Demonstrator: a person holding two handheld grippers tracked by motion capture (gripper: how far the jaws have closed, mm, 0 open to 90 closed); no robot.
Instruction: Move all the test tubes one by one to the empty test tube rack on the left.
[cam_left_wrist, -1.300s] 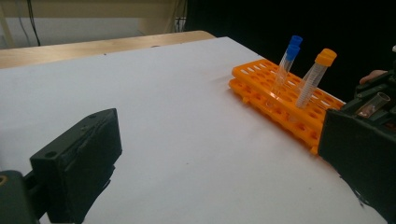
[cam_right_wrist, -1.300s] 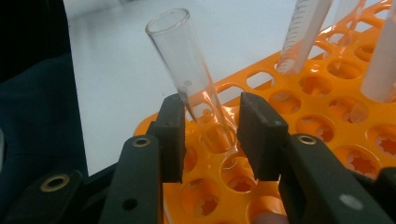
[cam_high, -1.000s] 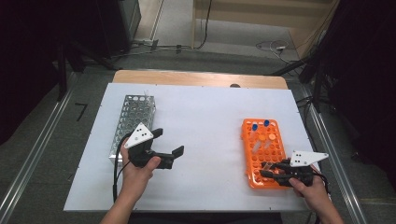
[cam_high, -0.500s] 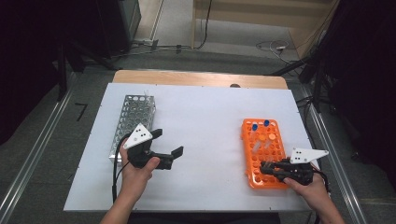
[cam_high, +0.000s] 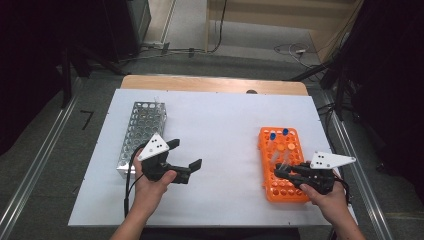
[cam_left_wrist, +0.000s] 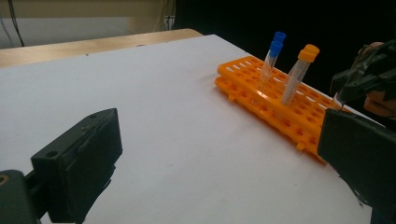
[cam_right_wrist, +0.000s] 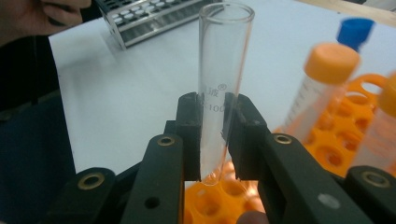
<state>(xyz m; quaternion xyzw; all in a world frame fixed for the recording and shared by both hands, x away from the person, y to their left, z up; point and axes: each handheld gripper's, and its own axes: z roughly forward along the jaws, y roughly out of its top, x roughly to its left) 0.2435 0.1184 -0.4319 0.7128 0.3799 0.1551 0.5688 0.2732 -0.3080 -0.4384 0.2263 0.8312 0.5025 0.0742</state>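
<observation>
Right tongs (cam_right_wrist: 212, 140): clenching a clear glass tube (cam_right_wrist: 219, 84); the jaws have just been closing, and both pads are now pressing on the tube's lower half.
Glass tube: standing upright between the pads, open mouth on top, rounded bottom hanging just above the holes of the orange rack (cam_right_wrist: 224, 196); in the high view it is showing above the rack's near half (cam_high: 283, 163).
Orange rack: lying on the right side of the white worktop (cam_high: 225, 130), carrying two blue-capped tubes (cam_left_wrist: 273, 51) and an orange-capped tube (cam_left_wrist: 299, 70) toward its far end.
Left tongs (cam_high: 186, 157): released, jaws standing wide apart with nothing between them, hovering over the worktop left of centre.
Metal rack (cam_high: 140, 132): resting on the left side of the worktop, just beside the left hand (cam_high: 150, 187).
</observation>
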